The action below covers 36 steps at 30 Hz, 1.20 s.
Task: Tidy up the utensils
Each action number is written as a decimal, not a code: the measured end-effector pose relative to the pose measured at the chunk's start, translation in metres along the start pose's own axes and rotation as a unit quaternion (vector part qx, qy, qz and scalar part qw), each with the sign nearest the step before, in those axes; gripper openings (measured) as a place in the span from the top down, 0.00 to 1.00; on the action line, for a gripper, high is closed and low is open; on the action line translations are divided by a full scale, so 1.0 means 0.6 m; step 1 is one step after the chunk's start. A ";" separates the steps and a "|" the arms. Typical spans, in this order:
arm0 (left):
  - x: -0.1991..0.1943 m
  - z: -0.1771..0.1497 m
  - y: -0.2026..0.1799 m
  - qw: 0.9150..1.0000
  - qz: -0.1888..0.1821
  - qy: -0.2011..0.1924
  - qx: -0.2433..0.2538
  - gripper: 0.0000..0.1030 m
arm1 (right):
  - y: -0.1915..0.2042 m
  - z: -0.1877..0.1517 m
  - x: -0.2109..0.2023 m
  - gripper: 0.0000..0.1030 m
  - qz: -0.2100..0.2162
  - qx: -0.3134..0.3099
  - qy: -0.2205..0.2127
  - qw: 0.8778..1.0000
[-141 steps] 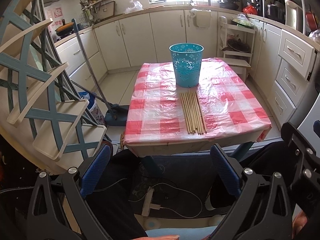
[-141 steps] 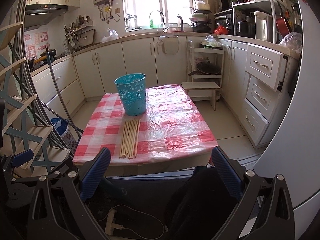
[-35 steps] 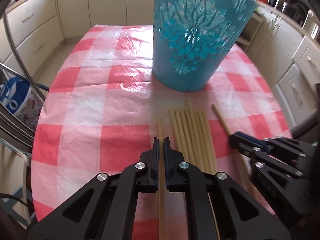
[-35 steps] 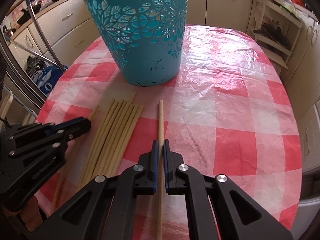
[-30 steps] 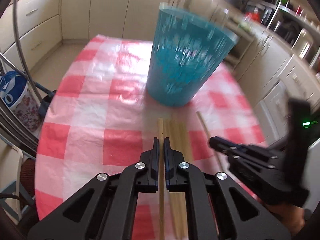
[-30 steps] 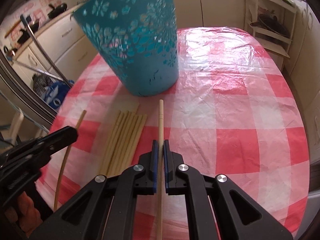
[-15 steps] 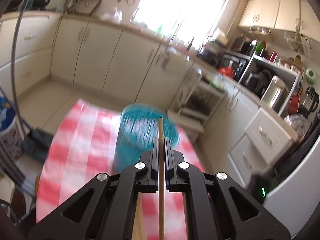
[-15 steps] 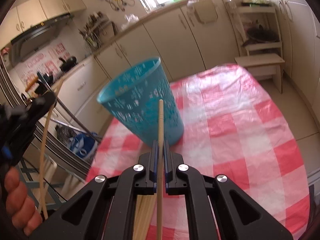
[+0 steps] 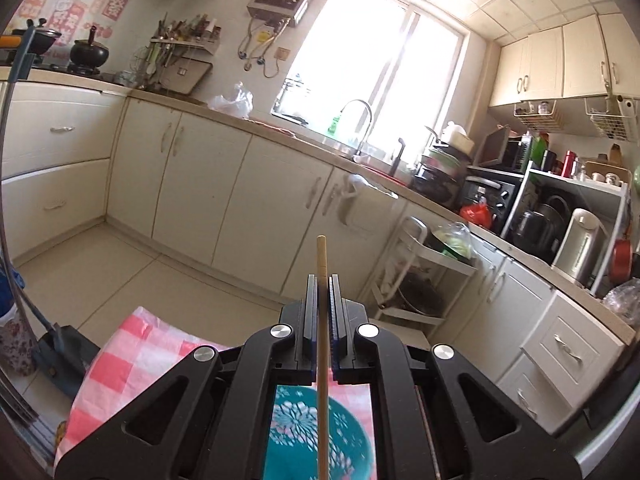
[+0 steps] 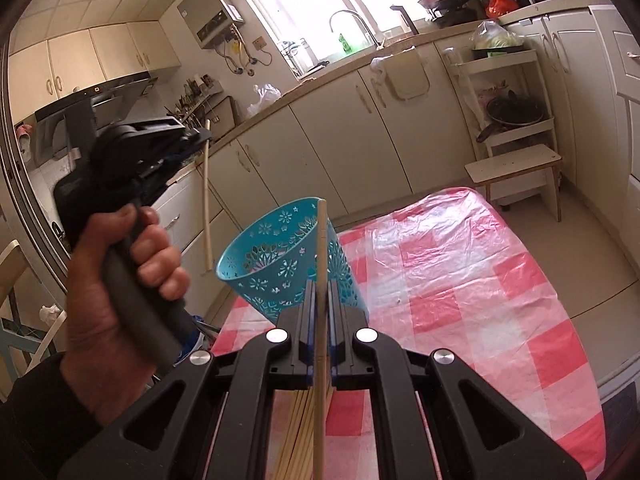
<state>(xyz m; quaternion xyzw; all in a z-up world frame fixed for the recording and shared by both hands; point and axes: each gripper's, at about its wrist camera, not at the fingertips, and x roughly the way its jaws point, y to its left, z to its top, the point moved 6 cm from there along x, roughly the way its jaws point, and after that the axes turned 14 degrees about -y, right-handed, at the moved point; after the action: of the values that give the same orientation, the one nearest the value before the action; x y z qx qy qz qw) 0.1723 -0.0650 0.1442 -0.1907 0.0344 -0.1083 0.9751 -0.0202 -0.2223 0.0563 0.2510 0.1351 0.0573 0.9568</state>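
Observation:
My left gripper [image 9: 321, 280] is shut on a wooden chopstick [image 9: 322, 344] and holds it high above the teal perforated basket [image 9: 320, 436]. In the right wrist view the left gripper [image 10: 198, 134] shows at the left, its chopstick [image 10: 207, 200] hanging down beside the basket [image 10: 288, 256]. My right gripper [image 10: 320, 286] is shut on another chopstick [image 10: 320, 320], lifted in front of the basket. Several chopsticks [image 10: 298, 432] lie on the red-checked tablecloth [image 10: 460, 300] below it.
Kitchen cabinets [image 9: 248, 208] and a sink counter run behind the table. A small wooden stool [image 10: 516, 168] and a white rack [image 10: 508, 92] stand at the far right. A dustpan [image 9: 60, 352] lies on the floor at the left.
Both grippers have lifted their chopsticks off the table. The left one has risen above the basket and tilted so its camera looks up at the kitchen.

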 end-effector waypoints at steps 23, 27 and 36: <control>0.025 -0.091 0.051 0.997 0.051 0.015 0.059 0.96 | 0.017 0.014 0.009 0.94 -0.001 -0.007 -0.014 1.000; -0.001 -0.110 0.057 0.996 0.043 0.037 0.062 0.95 | 0.015 0.020 0.010 0.94 0.000 -0.006 -0.022 1.000; -0.096 -0.115 0.101 0.995 0.052 0.073 0.049 0.60 | 0.035 0.069 0.029 0.94 0.044 0.052 -0.055 0.996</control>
<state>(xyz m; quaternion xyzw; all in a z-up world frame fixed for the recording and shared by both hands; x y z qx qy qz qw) 0.1207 -0.0223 0.0585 -0.1321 0.1103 -0.0729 0.9824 0.0073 -0.2204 0.0975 0.3092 0.0739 0.0782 0.9449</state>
